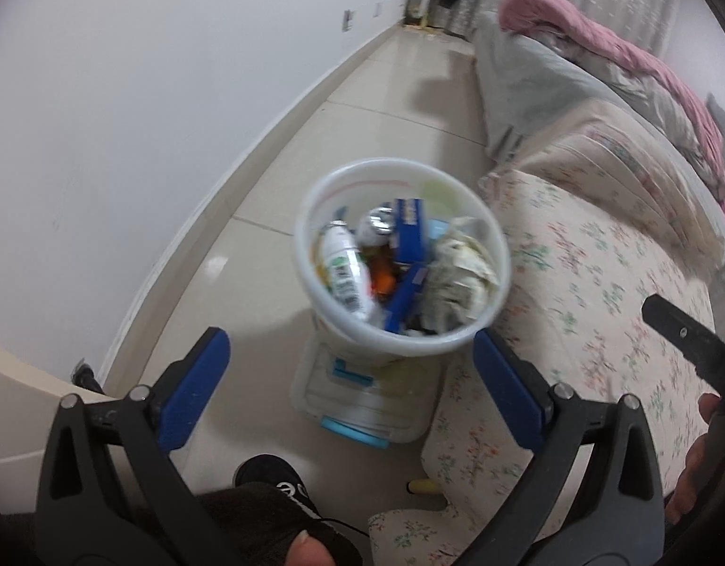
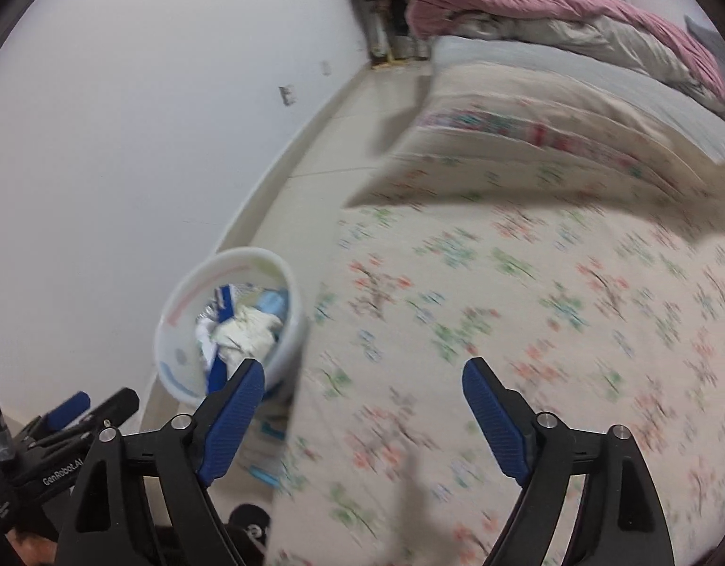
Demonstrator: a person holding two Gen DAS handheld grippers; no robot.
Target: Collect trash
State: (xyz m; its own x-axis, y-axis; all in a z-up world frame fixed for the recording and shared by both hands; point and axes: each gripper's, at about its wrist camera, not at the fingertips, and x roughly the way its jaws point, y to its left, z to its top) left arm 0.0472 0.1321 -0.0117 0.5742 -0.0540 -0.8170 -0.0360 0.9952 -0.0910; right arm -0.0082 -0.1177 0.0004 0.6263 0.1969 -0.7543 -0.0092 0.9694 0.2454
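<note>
Step in hand, as I judge it: between pieces, a drop apparently finished and both hands free to look for more. White trash bin (image 1: 404, 254) stands on the tiled floor (image 1: 249, 254), close against the edge of the bed with the floral bedspread (image 2: 527, 311); it sits on a clear lidded box (image 1: 362, 401). Bin well filled: a white can (image 1: 345, 273), blue cartons (image 1: 409, 231), crumpled paper (image 1: 461, 273), something orange beneath. Left tongs (image 1: 350, 372) spread wide, nothing between the pads, pointing steeply down with the bin just beyond the tips. Right tongs (image 2: 362, 401) also spread and empty, hanging over the bedspread, the bin off to their left. Both views blurred. No loose trash shows on the visible stretch of bed or floor, so the next move calls for a search of the room before any reach; I cannot tell from here where the next piece lies. The other gripper's black frame and a bare hand (image 1: 697, 462) show at the left view's right edge. A dark shoe (image 1: 272, 476) stands on the floor below the bin.
</note>
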